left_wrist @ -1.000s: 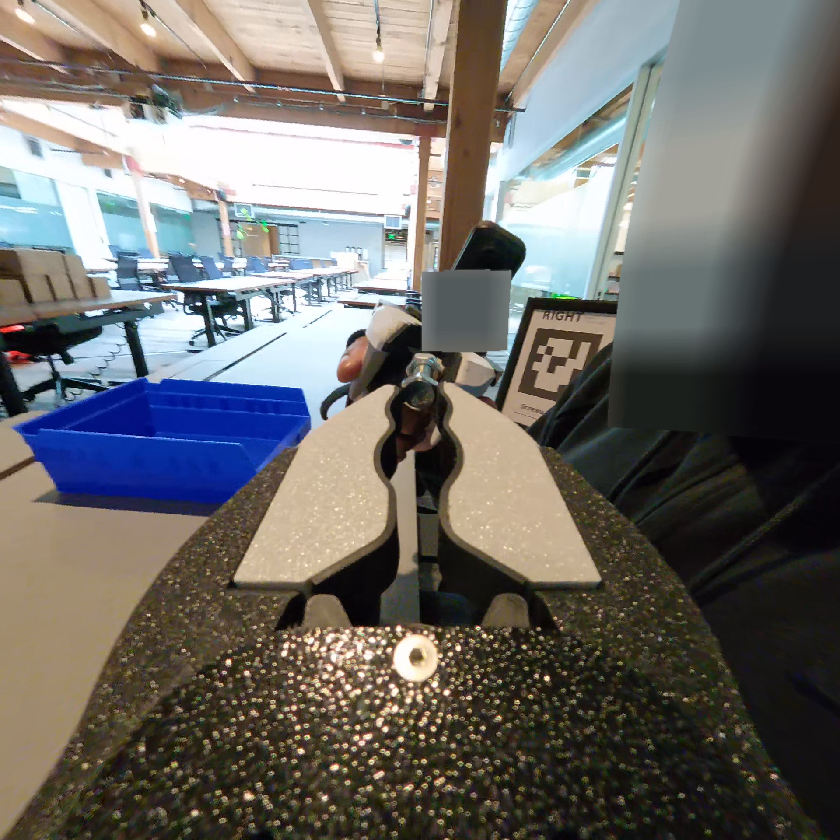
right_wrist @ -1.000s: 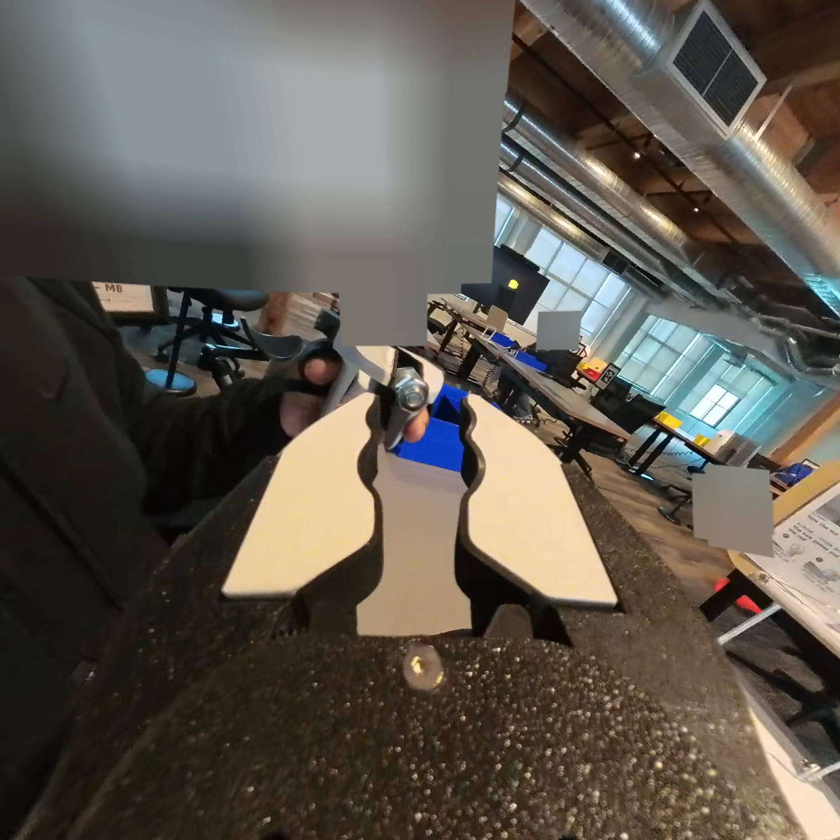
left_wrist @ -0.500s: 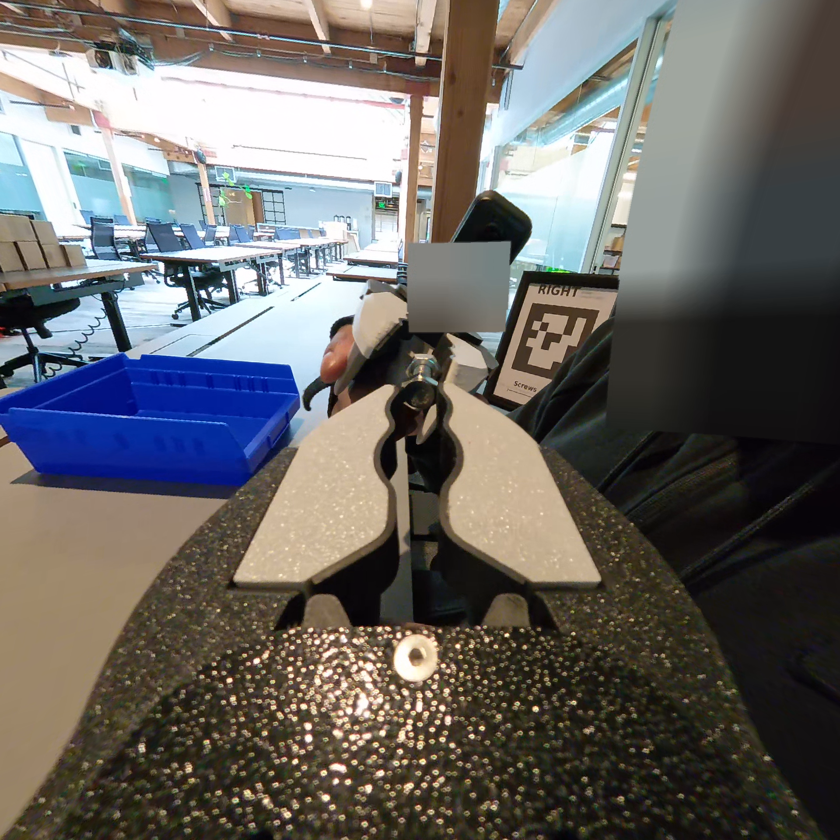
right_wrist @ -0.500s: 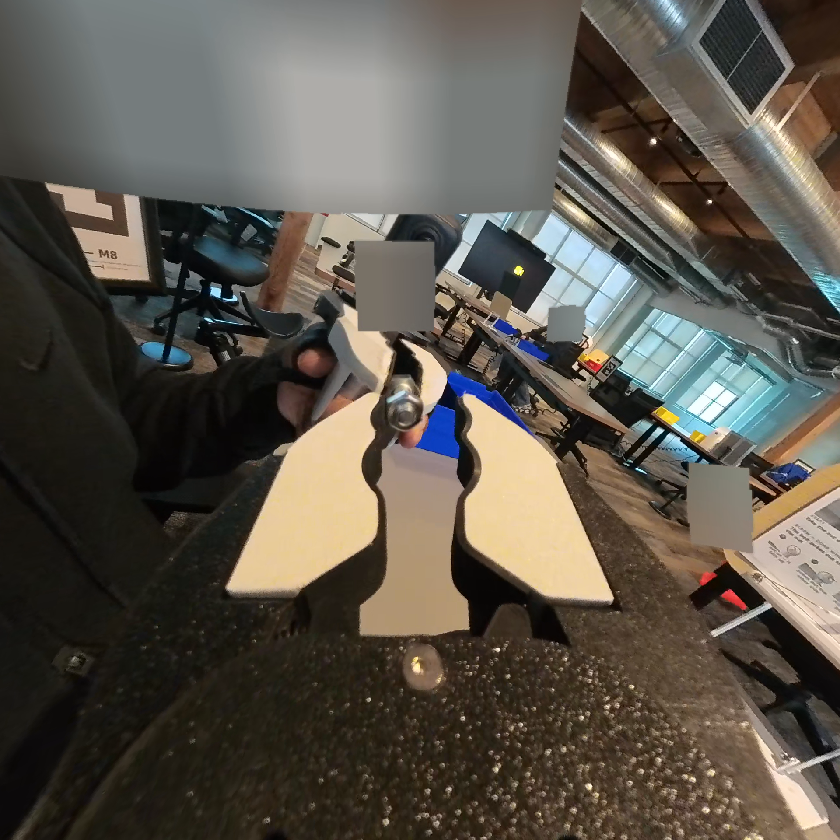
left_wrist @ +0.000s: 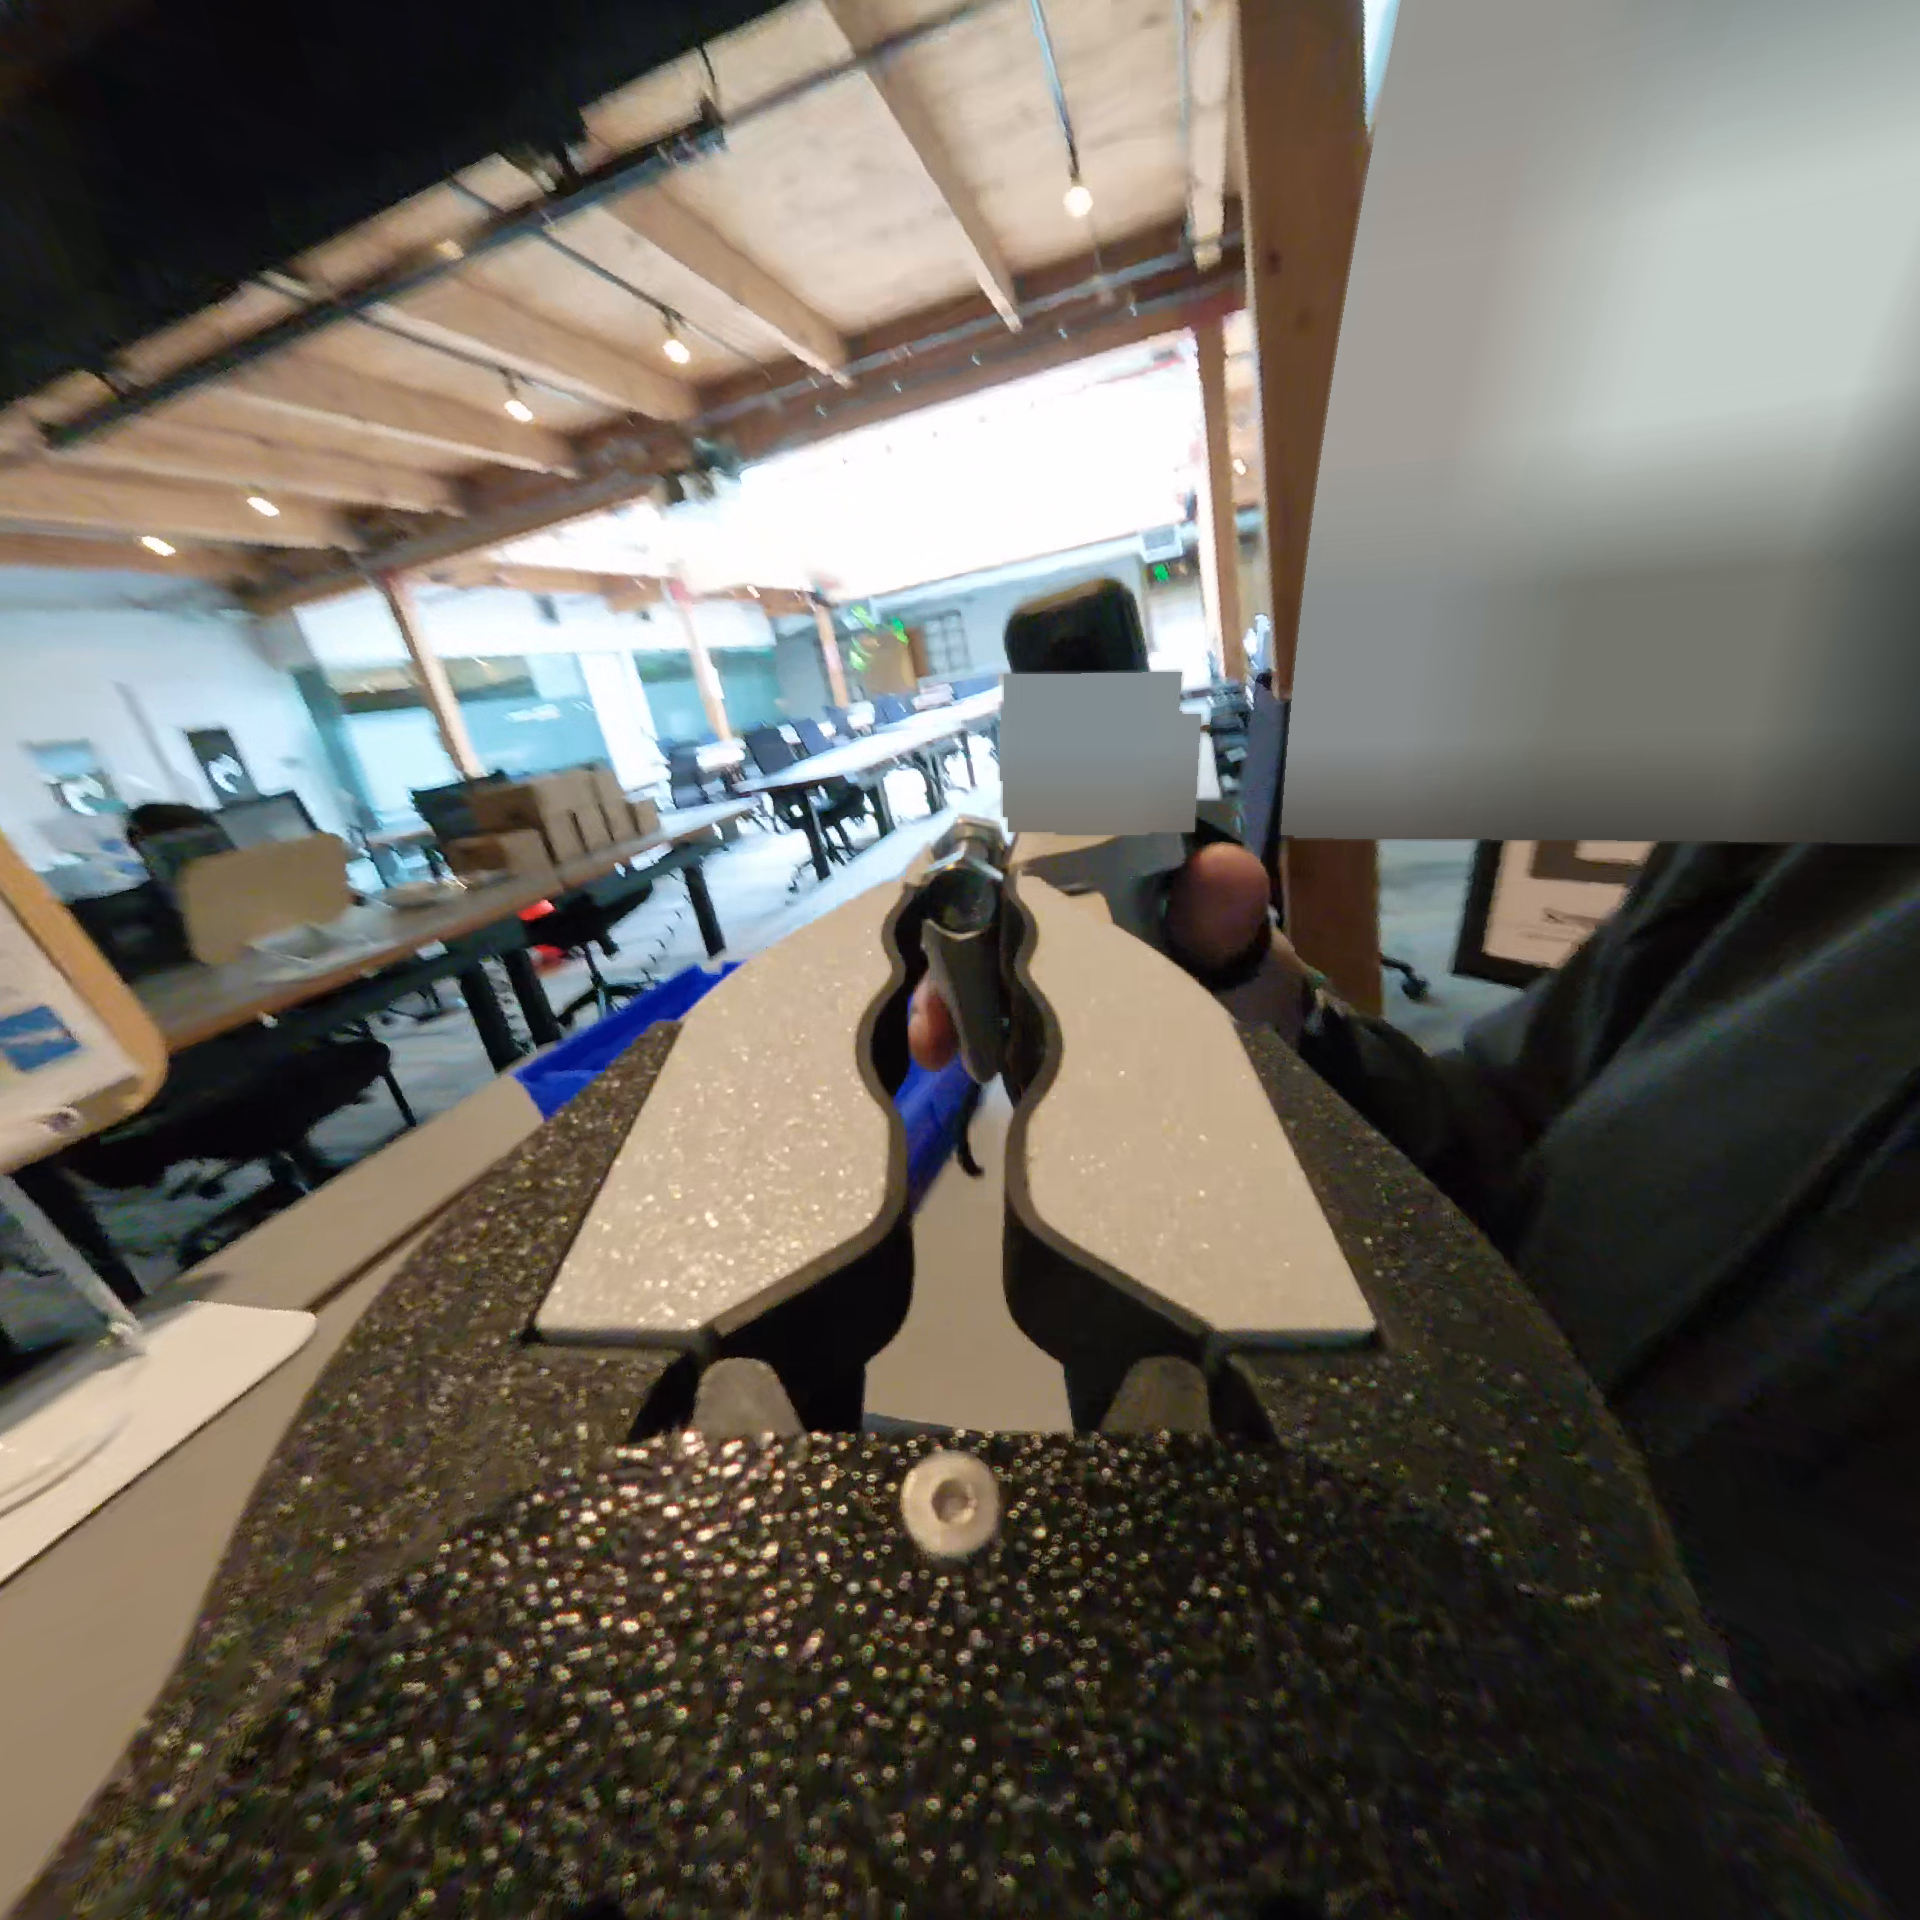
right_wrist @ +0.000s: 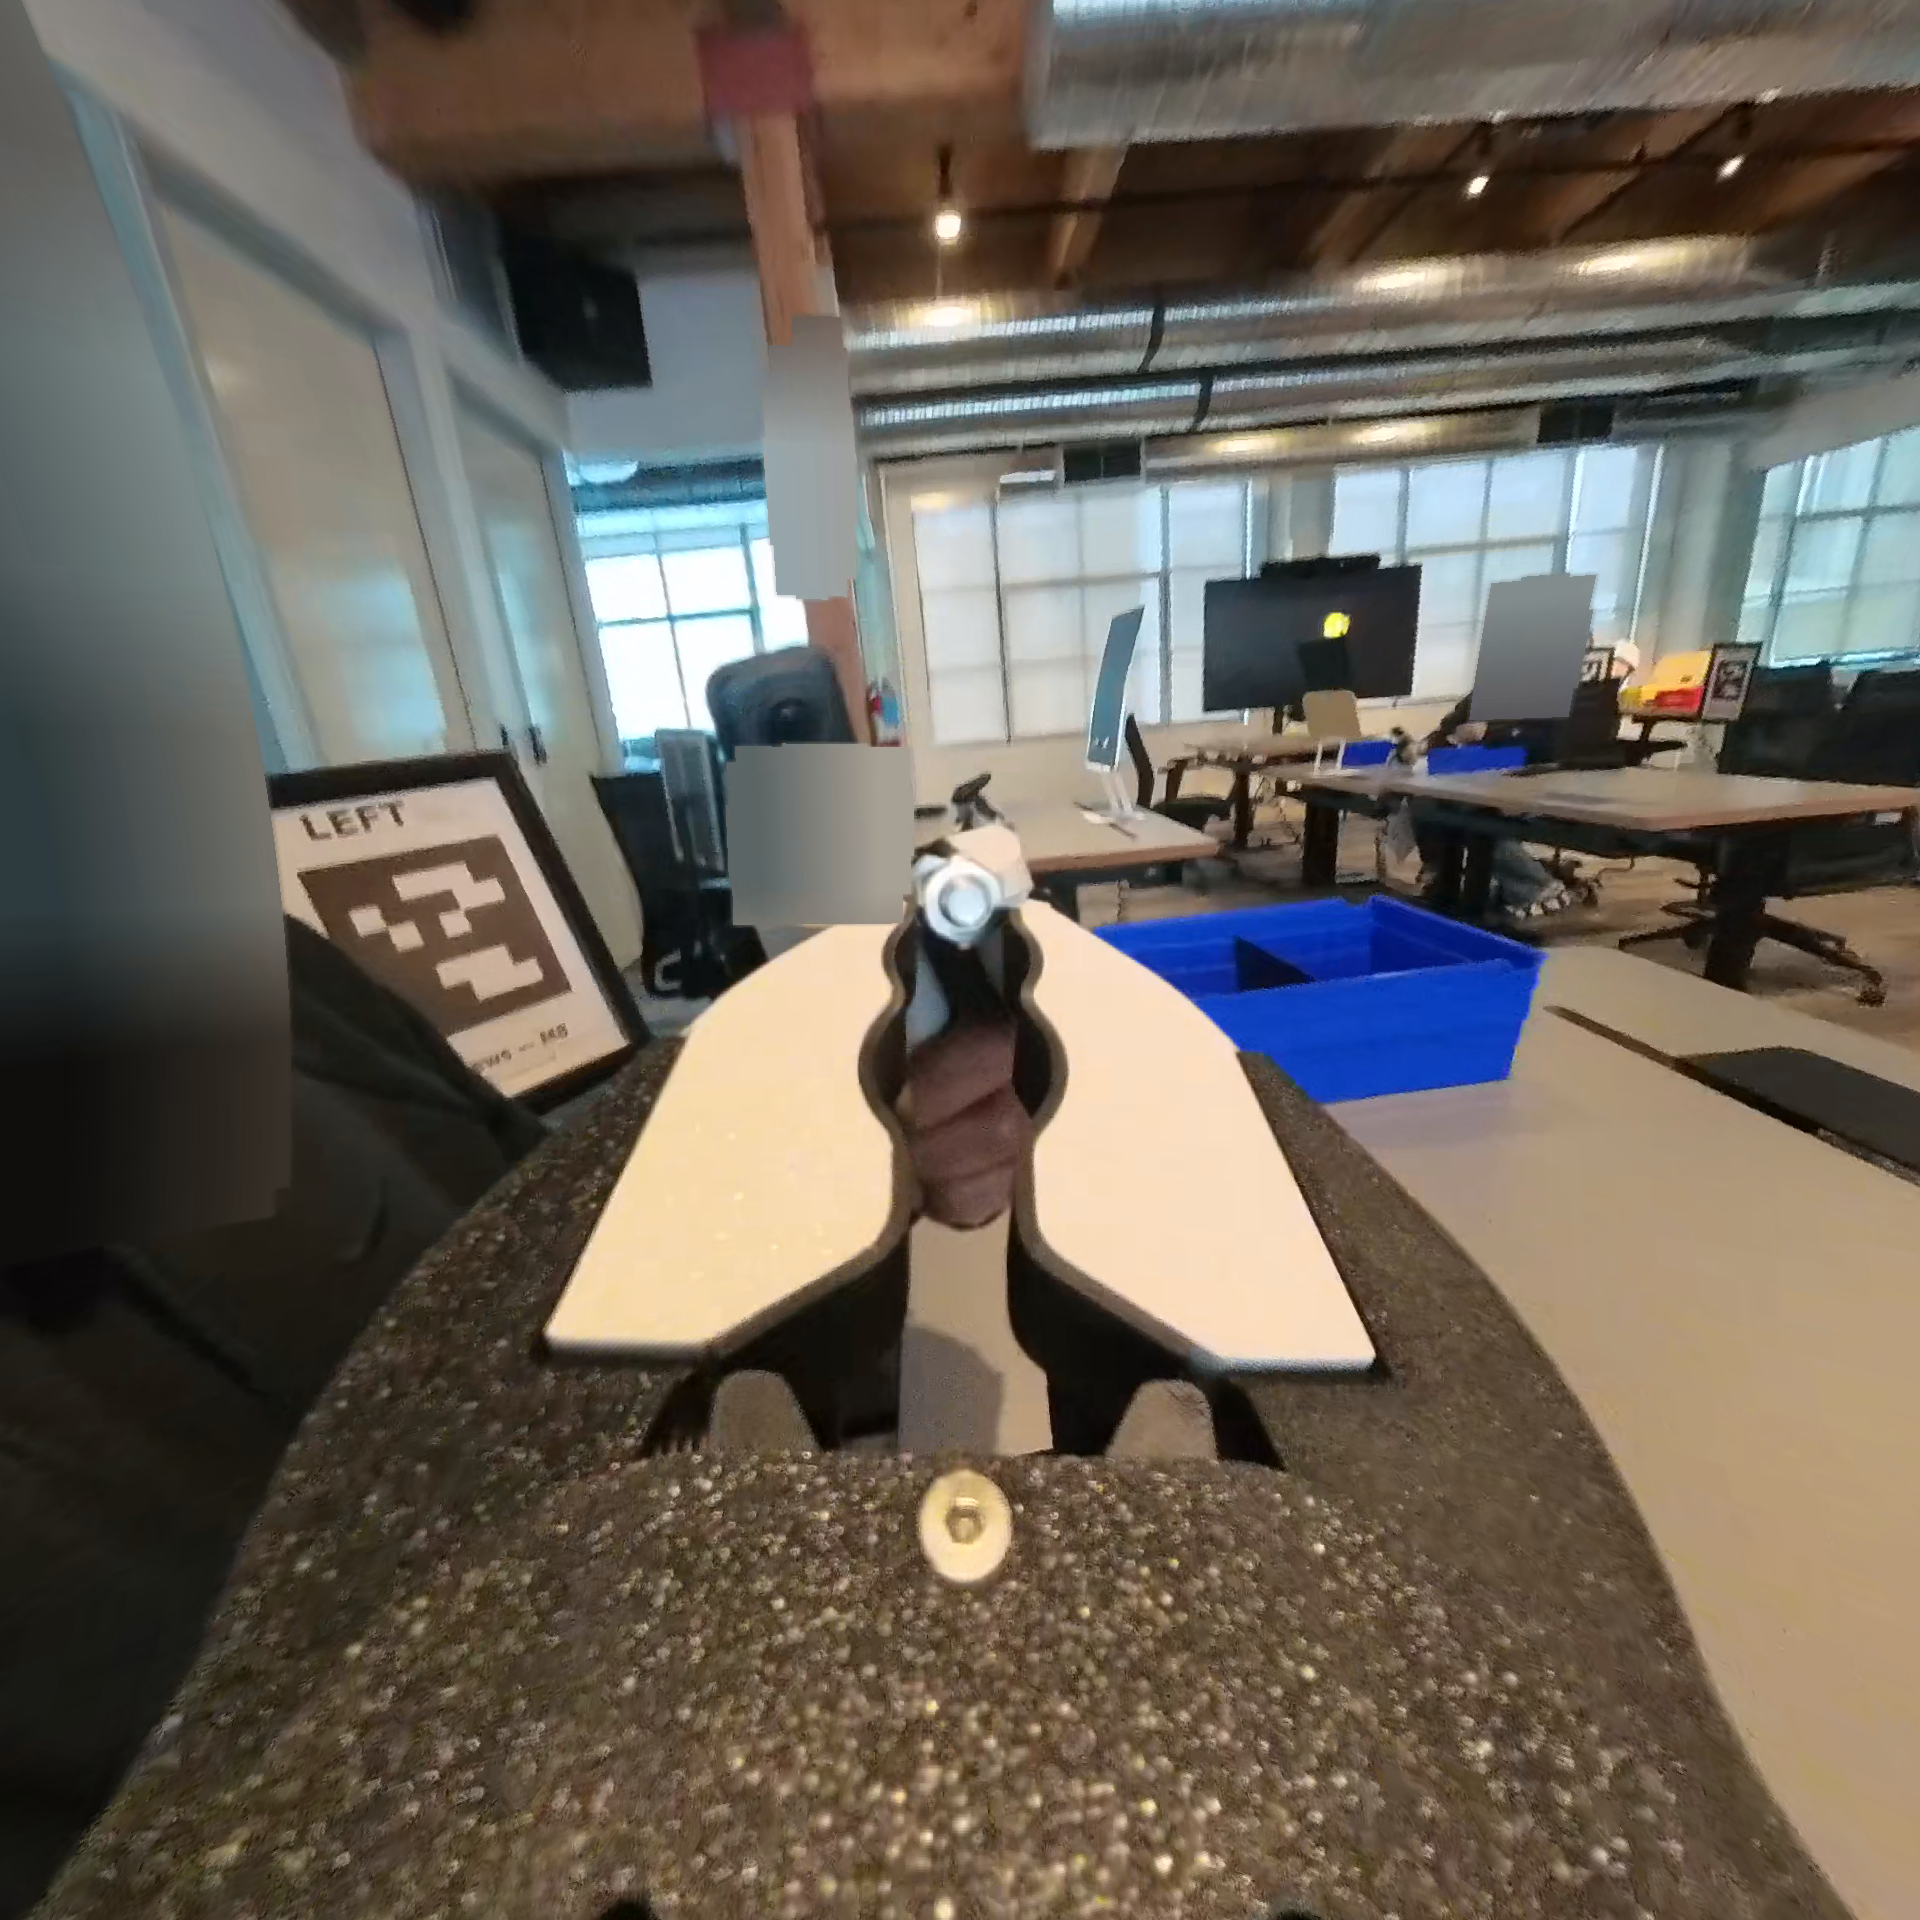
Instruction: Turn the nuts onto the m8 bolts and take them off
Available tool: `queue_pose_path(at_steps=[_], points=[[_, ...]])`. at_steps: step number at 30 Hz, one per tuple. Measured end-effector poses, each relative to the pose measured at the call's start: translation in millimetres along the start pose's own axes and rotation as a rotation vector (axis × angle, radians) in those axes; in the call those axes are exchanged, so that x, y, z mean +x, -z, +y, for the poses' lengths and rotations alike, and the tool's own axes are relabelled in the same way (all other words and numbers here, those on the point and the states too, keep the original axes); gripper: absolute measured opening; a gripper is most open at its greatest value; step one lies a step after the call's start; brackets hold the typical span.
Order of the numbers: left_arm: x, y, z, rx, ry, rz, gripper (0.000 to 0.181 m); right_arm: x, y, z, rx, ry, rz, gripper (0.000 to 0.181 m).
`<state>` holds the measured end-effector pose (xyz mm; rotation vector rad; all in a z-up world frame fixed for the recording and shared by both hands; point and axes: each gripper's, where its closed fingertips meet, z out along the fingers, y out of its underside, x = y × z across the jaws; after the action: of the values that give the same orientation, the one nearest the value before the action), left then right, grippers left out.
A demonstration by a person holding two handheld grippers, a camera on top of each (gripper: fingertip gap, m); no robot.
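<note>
Clamping the M8 bolt at twelve o'clock in the narrowed left gripper, and pinching the hex nut on its tip with the right gripper, also narrowed. Probably risking cross-threading by tilting off-axis, or dropping the nut by slipping off its flats.

A blue bin with a divider sits on the grey table, near its far edge. A framed sign leans beside it.
</note>
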<state>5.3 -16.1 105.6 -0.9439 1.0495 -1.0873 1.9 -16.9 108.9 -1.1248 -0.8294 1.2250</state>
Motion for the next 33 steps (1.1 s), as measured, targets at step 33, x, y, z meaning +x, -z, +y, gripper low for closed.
queue_pose_path(at_steps=[33], points=[[-3.1, -30.5, 46.6, 0.562, 0.404, -0.129, 0.013, 30.8, 48.1, -59.4, 0.726, -0.091, 0.111, 0.015]])
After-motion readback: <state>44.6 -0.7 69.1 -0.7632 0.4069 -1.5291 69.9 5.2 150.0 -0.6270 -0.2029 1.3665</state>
